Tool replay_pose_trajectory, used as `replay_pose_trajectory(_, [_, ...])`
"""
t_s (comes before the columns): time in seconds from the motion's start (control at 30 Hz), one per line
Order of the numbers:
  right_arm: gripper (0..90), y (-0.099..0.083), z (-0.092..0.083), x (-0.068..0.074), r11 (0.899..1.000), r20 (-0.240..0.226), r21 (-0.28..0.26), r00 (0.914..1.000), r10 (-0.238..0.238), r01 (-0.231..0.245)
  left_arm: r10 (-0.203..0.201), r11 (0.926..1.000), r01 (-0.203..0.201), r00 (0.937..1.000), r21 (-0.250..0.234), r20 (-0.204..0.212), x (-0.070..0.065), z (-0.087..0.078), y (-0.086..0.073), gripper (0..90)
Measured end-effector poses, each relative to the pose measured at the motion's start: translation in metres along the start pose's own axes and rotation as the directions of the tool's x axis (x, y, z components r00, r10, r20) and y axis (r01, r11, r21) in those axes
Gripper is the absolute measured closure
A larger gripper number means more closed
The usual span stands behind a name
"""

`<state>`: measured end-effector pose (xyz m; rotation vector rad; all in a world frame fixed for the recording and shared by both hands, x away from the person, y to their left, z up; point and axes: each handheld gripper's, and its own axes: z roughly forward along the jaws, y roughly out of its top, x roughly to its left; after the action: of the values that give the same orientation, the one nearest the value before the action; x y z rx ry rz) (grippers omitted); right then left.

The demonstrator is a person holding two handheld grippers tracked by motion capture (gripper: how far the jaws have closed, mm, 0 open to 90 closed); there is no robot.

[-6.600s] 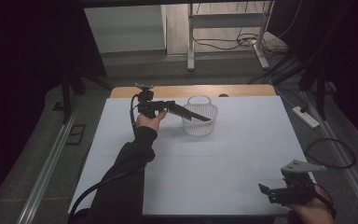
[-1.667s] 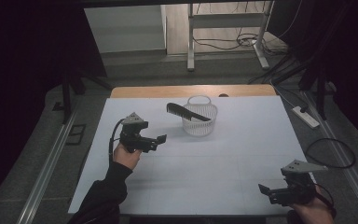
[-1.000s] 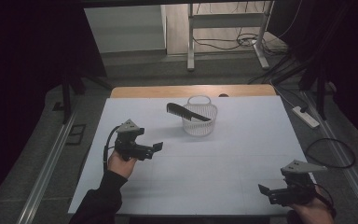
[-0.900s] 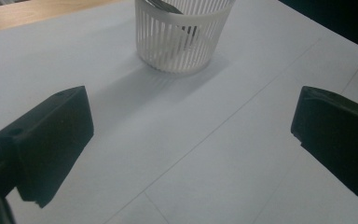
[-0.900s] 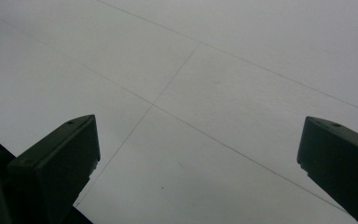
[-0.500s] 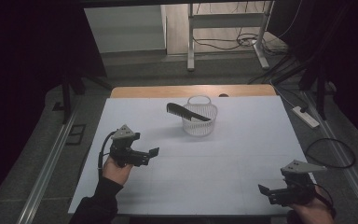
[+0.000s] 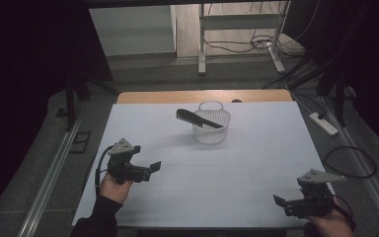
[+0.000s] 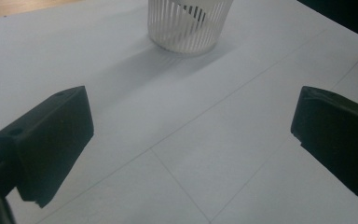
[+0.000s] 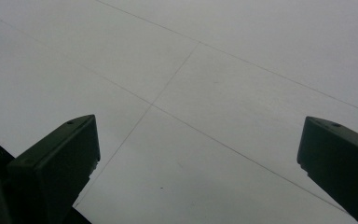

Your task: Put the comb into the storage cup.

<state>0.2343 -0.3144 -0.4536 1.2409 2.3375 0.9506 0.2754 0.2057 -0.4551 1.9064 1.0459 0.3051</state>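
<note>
Comb (image 7: 199,119) now lying across rim of white slatted basket (image 7: 211,129), far-centre of table (image 7: 237,163), handle end poking out left. Released by left gripper (image 7: 154,167), since pulled back to near-left edge, jaws wide apart, empty. Placement looks finished. Right gripper (image 7: 278,201) parked near-right, jaws apart, empty. Count: one comb, one basket, two grippers.
</note>
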Motion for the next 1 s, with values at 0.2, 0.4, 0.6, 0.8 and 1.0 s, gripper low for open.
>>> replay_pose_trajectory(0.2, [0.0,0.000,-0.001,0.000,1.000,-0.001,-0.005,1.0000,0.002,-0.002,-0.004,1.0000,0.004,1.0000,0.004,-0.008,-0.001,-0.006,-0.006,0.0])
replay_pose_trajectory(0.4, [0.0,0.000,0.000,0.000,1.000,0.000,-0.003,1.0000,0.002,-0.002,-0.011,0.9999,0.011,0.9999,0.000,-0.014,-0.001,-0.011,-0.012,0.0])
replay_pose_trajectory(0.6, [0.0,0.000,0.000,0.000,1.000,0.001,-0.003,1.0000,0.002,-0.002,-0.021,0.9998,0.021,0.9996,0.002,-0.019,0.000,-0.018,-0.017,0.0])
replay_pose_trajectory(0.8, [0.0,0.000,0.000,0.000,1.000,0.001,-0.004,1.0000,0.002,-0.002,-0.038,0.9992,0.038,0.9990,-0.006,-0.022,0.001,-0.026,-0.024,0.0])
replay_pose_trajectory(1.0, [0.0,0.000,0.000,0.000,1.000,0.001,-0.003,1.0000,0.003,-0.003,-0.049,0.9988,0.048,0.9984,-0.010,-0.029,0.002,-0.035,-0.032,0.0])
